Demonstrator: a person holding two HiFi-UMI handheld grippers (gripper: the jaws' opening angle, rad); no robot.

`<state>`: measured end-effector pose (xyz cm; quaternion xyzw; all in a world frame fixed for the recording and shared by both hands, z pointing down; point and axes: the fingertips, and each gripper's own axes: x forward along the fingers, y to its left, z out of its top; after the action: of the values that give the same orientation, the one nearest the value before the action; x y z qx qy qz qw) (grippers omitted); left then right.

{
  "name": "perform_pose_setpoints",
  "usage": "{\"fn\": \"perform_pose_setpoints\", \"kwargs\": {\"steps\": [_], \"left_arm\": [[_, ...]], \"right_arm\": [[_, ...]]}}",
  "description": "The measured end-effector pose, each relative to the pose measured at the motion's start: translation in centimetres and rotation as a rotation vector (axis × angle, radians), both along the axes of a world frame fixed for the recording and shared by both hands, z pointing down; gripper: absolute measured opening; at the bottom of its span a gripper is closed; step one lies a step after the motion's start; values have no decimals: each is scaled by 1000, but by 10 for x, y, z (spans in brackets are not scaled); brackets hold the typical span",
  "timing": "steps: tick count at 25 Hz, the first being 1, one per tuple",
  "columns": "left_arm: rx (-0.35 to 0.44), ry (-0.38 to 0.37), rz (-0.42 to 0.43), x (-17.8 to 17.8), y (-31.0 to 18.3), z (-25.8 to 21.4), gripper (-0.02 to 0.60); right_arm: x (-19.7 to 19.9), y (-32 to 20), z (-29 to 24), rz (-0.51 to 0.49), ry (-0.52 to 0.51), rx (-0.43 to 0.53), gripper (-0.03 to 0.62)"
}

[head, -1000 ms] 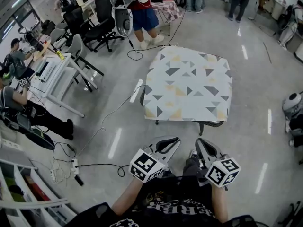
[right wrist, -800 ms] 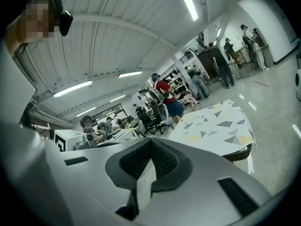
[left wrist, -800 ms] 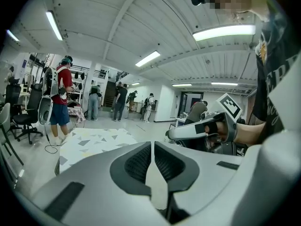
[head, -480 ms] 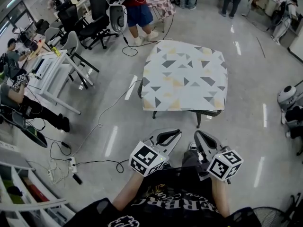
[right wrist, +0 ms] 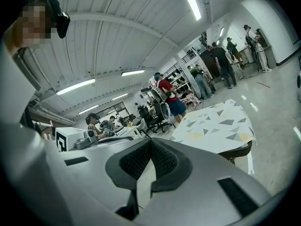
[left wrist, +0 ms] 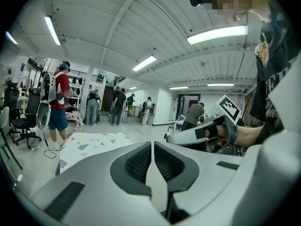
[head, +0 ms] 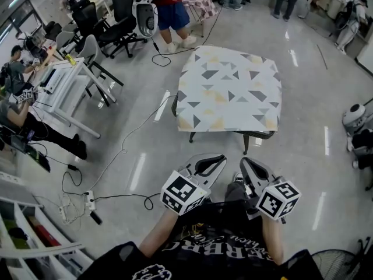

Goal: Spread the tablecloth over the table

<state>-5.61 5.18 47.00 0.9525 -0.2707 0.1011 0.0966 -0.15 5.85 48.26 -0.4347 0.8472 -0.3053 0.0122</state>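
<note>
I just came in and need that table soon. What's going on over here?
A person stands back from the table, a hand-held gripper in each hand. The triangle-patterned tablecloth lies spread over the table, edges hanging down. The left hand-held gripper and right hand-held gripper are both shut, empty and clear of the tablecloth. The spreading looks done.

The head view looks steeply down from above the person, with the tablecloth [head: 230, 92] at twelve o'clock, well apart. Each gripper view sits close behind its own jaws, facing, it seems, about level. All three share that cloth: eight o'clock in the left view, three in the right.
</note>
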Motion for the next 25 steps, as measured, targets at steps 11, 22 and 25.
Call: {"fn": "perform_pose_setpoints", "kwargs": {"steps": [11,22,25], "left_arm": [[-61,-2,17,2,4,9,26],[-89,3,16,-1,0,12,26],[-90,-8,14,-2,0,13,26]], "right_arm": [[-2,2,3,-4,16,-33,14],[-7,-1,7,-7,36,-47,14],[-7,-2,8,-16,41,-38,14]]}}
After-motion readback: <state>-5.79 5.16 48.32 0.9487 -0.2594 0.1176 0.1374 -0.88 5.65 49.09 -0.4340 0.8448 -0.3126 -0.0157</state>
